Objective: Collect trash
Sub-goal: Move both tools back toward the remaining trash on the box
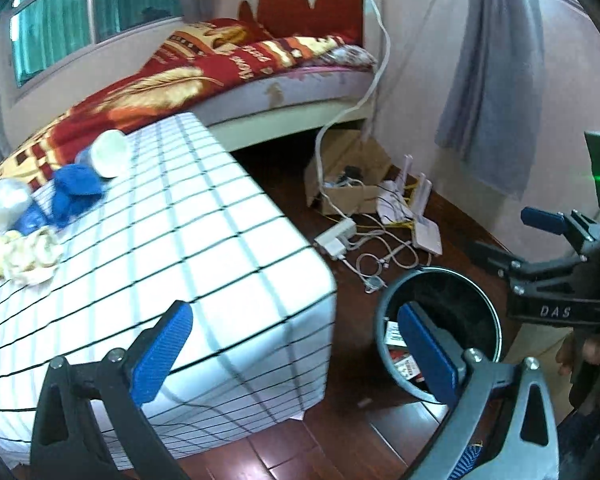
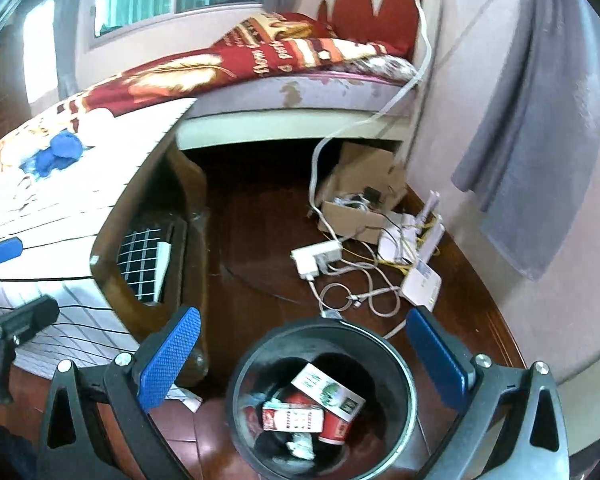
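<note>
Both tongs gape empty: right tongs point(image 2: 300, 364) above the black trash bin point(image 2: 404, 380), left tongs point(image 1: 300, 354) facing the checked surface point(image 1: 180, 248). Crumpled blue wrappers point(image 1: 76, 192) and a yellowish wad point(image 1: 24, 256) there look light, soft; pinch mid-bulge.

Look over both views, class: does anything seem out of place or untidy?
Yes. A white cup lies tipped on its side on the checked tablecloth, beside crumpled blue and yellowish scraps. Cables and routers sprawl on the floor by the bin.

text: "DAS" | on: right gripper point(image 1: 556, 312) body | else: unreadable
</note>
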A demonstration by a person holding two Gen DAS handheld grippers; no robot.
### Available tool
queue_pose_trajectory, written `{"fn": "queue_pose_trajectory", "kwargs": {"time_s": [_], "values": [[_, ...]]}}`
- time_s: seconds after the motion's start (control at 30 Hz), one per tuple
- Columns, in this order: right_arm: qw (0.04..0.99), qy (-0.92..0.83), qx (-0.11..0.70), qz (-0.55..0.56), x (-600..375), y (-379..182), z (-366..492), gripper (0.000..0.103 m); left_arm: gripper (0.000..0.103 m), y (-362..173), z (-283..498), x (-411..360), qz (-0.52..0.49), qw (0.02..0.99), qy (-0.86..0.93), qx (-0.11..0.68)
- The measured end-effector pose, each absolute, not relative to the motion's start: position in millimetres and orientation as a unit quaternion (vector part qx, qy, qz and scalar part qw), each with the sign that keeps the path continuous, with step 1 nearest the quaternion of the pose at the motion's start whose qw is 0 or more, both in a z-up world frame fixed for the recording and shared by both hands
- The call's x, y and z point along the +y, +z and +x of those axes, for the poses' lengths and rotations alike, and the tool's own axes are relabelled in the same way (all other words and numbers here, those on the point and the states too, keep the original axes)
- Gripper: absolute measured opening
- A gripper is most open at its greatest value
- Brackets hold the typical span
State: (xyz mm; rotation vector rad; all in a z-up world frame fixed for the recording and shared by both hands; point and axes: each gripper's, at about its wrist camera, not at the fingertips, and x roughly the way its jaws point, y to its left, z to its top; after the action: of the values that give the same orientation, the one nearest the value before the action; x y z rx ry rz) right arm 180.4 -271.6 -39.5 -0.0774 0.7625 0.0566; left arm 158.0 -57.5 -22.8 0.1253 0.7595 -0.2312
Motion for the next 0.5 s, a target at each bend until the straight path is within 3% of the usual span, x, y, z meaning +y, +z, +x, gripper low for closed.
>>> {"fn": "queue_pose_trajectory", "kwargs": {"time_s": [0.4,0.5], "values": [[0.94,0.125,0.314,-0.046,-187,-12,185,0.103,0.103,-9,141,40,0.0,0.937,-0.037,0.346],[0.94,0.151,0.303,-0.041,-162,-4,188,0.103,0.098,-8,137,71,-0.013,0.941,-0.013,0.338]]}}
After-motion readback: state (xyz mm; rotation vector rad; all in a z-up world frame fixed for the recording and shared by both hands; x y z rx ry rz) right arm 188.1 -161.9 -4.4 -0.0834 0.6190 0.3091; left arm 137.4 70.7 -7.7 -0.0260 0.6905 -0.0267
